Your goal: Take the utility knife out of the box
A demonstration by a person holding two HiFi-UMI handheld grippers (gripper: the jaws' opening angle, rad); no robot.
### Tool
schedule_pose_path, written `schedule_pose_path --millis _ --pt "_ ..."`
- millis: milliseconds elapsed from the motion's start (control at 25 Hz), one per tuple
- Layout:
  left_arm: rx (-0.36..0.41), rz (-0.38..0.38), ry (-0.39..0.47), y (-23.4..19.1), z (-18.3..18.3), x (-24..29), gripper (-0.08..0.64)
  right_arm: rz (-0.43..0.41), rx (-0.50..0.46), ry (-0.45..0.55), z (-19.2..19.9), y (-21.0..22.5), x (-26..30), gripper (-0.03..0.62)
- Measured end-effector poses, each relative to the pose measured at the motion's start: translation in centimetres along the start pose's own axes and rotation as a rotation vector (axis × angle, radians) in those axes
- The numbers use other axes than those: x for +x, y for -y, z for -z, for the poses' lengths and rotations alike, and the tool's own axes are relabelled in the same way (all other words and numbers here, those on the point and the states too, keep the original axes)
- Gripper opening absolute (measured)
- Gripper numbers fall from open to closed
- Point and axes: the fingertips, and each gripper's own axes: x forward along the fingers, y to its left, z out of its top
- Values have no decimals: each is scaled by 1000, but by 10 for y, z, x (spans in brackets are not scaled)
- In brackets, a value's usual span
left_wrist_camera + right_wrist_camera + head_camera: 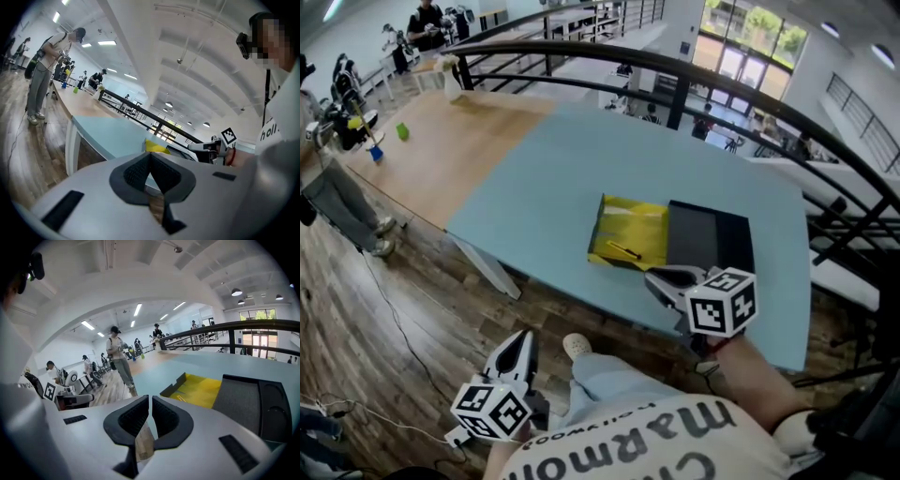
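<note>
An open box lies on the light blue table (544,178), with a yellow tray (630,230) on its left and a black lid (708,239) on its right. The utility knife (625,250), thin and yellow with black, rests inside the yellow tray near its front edge. My right gripper (650,275) is shut and empty, its tips just in front of the box's near edge. In the right gripper view, its jaws (150,398) point towards the yellow tray (199,390) and the knife (180,398). My left gripper (525,336) is shut and empty, low over the wooden floor, off the table's near edge.
A black curved railing (675,84) runs behind the table. A wooden table top (441,141) adjoins the blue one on the left. A person in grey trousers (337,206) stands by it. The table's white leg (487,267) is near my left gripper.
</note>
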Motion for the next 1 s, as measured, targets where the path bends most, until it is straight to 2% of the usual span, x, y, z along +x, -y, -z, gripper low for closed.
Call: schedule_pose_path --millis 160,360,560,800,1000 --pt "-4 -4 1 -17 -10 11 2 13 3 -8 -10 8 15 46" --pt "13 -14 -12 -38 -23 27 2 11 68 -3 -24 22 44 46" --pt "0 0 -46 -58 -48 47 2 31 42 -44 -55 32 77 46" --pt "-14 17 -83 -78 -58 76 2 86 25 -71 -69 63 94 46" --pt "-1 42 -118 -89 -75 113 2 101 56 -120 -65 86 113 46"
